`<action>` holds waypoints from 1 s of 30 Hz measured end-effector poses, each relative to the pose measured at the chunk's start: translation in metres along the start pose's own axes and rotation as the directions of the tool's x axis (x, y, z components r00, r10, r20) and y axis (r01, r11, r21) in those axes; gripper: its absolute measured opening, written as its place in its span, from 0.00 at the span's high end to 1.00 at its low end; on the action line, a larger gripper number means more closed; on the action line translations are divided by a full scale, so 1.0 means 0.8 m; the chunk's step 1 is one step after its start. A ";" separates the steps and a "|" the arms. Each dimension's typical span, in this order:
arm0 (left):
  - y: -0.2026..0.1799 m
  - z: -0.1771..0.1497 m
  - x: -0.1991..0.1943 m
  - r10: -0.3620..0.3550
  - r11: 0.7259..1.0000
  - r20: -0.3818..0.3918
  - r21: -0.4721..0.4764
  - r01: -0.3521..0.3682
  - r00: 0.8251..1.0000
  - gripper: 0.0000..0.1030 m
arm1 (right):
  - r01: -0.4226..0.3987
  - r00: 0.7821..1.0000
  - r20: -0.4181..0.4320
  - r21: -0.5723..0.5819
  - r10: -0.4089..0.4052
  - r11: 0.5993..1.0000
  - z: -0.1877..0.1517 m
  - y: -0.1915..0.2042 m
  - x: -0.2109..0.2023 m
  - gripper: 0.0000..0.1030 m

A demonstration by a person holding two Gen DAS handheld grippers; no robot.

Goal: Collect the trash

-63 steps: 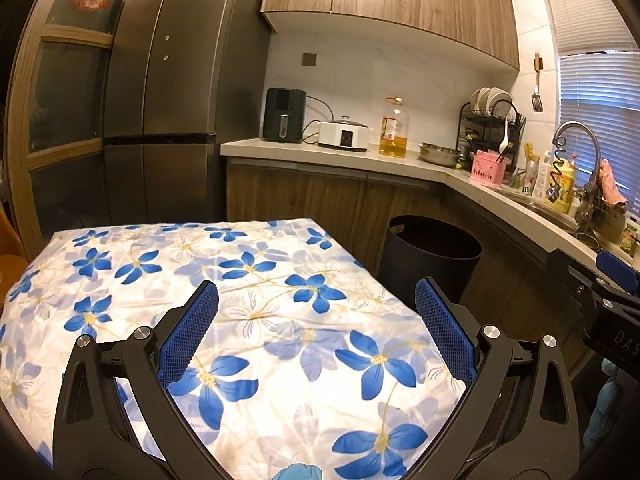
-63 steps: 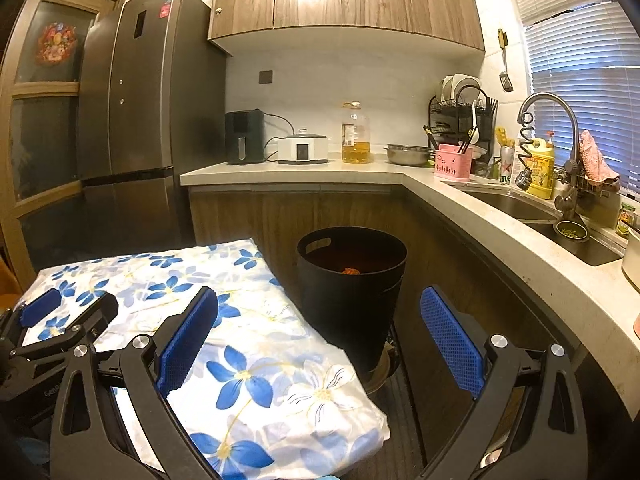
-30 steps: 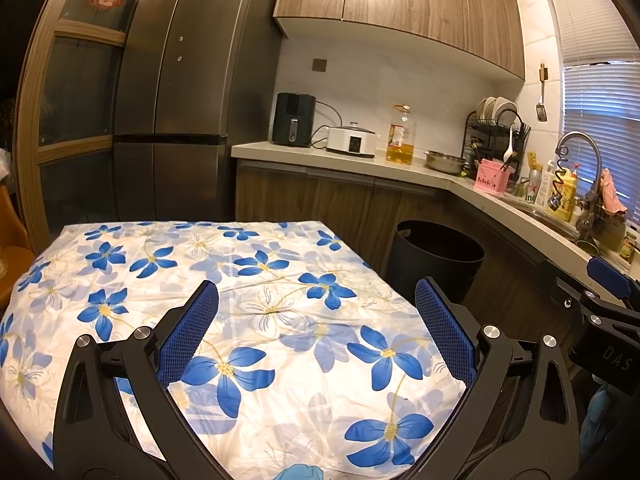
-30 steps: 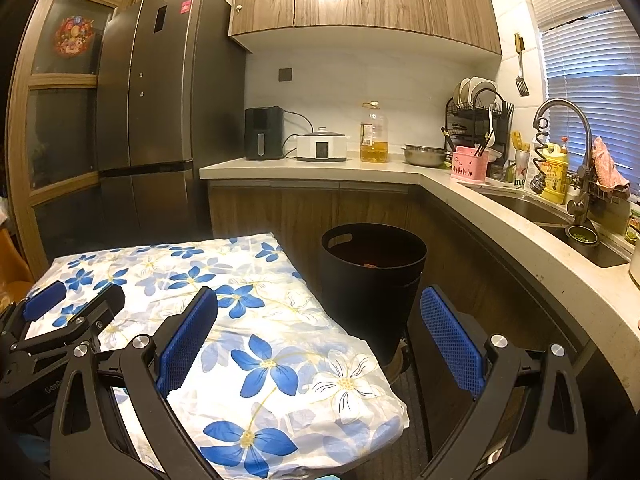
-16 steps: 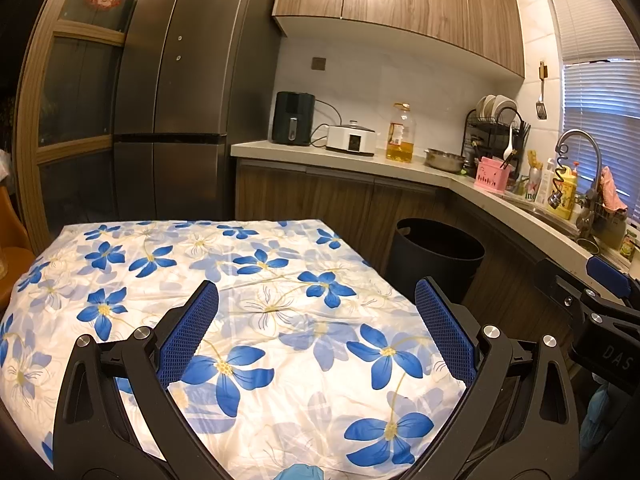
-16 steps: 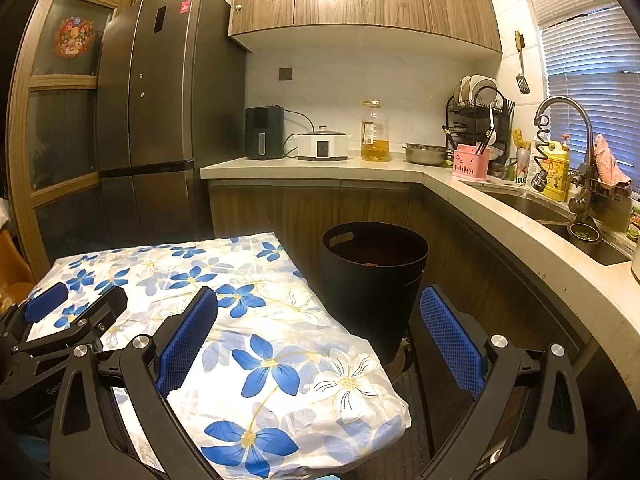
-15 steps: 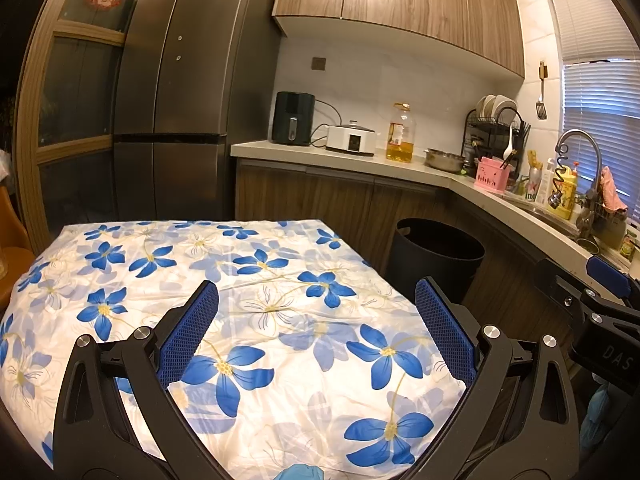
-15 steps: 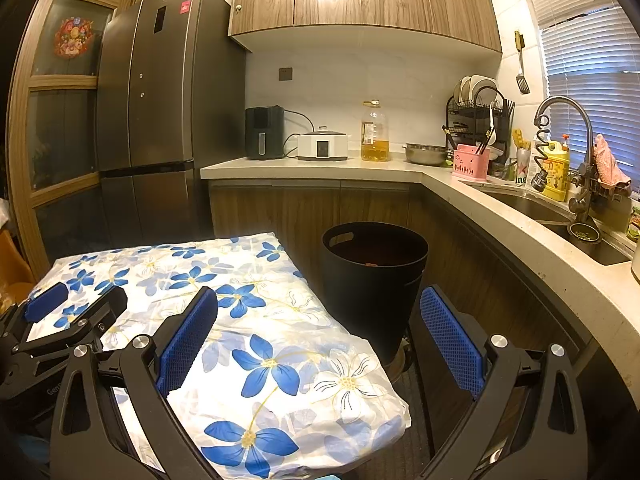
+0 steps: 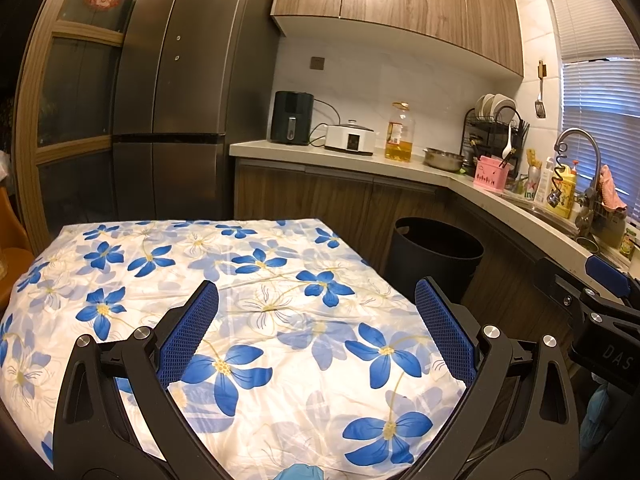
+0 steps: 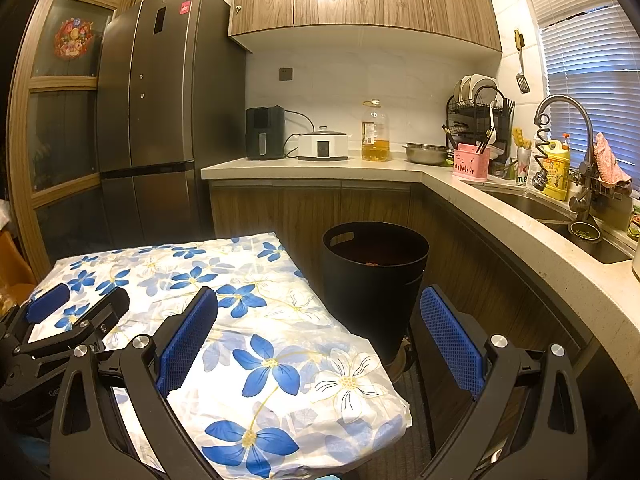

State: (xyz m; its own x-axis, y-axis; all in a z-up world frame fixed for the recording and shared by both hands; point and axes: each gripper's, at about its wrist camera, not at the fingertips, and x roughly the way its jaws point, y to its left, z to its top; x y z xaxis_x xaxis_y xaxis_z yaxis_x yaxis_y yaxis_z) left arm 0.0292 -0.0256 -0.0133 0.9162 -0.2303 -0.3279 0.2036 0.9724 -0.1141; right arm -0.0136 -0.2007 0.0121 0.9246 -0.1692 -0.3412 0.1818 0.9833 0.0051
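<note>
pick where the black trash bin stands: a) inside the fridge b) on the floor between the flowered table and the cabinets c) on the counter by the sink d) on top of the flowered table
b: the black trash bin stands on the floor, between the flowered table and the cabinets.

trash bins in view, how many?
1. The black trash bin stands on the floor between the flower-cloth table and the wooden counter cabinets; also seen from the left wrist. Something orange lies inside. More could be hidden behind the table.
</note>
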 end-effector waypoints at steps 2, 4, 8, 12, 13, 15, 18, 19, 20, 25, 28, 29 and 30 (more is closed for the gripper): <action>0.000 0.000 0.000 0.001 1.000 0.000 0.000 -0.001 1.000 0.06 | -0.001 1.000 0.000 0.001 0.001 1.000 0.000 0.000 0.000 0.05; 0.000 0.000 0.000 0.000 1.000 0.000 -0.001 0.000 1.000 0.06 | -0.001 1.000 0.000 0.001 0.001 1.000 0.000 0.001 0.000 0.05; 0.000 0.000 0.000 0.001 1.000 0.000 0.001 -0.001 1.000 0.06 | 0.000 1.000 0.000 0.003 0.000 1.000 -0.001 0.000 0.001 0.05; -0.002 0.000 0.000 0.001 1.000 0.000 0.000 -0.001 1.000 0.06 | -0.001 1.000 -0.001 0.003 0.001 1.000 -0.001 0.000 0.002 0.05; -0.002 0.000 0.000 0.001 1.000 0.000 0.000 -0.001 1.000 0.06 | -0.001 1.000 -0.001 0.003 0.001 1.000 -0.001 0.000 0.002 0.05; -0.002 -0.001 0.001 0.001 1.000 0.000 0.001 -0.001 1.000 0.06 | -0.002 1.000 -0.001 0.003 0.002 1.000 -0.001 0.000 0.002 0.05; -0.001 0.000 0.000 0.002 1.000 0.002 0.000 -0.002 1.000 0.06 | -0.001 1.000 0.000 0.003 0.001 1.000 -0.001 0.000 0.002 0.05; -0.001 0.000 0.000 0.001 1.000 0.001 -0.001 -0.001 1.000 0.06 | -0.001 1.000 -0.001 0.004 0.001 1.000 -0.001 0.000 0.002 0.05; -0.001 0.000 0.000 0.002 1.000 0.000 0.000 -0.002 1.000 0.06 | -0.001 1.000 -0.001 0.004 0.001 1.000 -0.001 0.000 0.002 0.05; -0.003 0.000 0.000 0.002 1.000 0.002 0.001 -0.002 1.000 0.06 | -0.002 1.000 -0.001 0.004 0.002 1.000 -0.001 0.001 0.002 0.05; -0.003 0.000 0.000 0.002 1.000 0.002 0.000 -0.002 1.000 0.06 | -0.003 1.000 0.000 0.004 0.003 1.000 -0.002 0.001 0.002 0.05; -0.003 0.000 0.000 0.002 1.000 0.001 0.000 -0.002 1.000 0.06 | -0.003 1.000 0.000 0.004 0.003 1.000 -0.002 0.001 0.003 0.05; -0.003 0.000 0.001 0.002 1.000 0.002 0.001 -0.002 1.000 0.06 | -0.002 1.000 0.000 0.004 0.002 1.000 -0.002 0.001 0.003 0.05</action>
State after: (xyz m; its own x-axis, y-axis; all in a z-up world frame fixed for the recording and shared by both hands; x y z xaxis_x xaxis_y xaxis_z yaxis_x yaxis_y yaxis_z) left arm 0.0292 -0.0281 -0.0130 0.9173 -0.2278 -0.3266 0.2017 0.9730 -0.1123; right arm -0.0121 -0.1999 0.0098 0.9250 -0.1668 -0.3414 0.1809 0.9835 0.0095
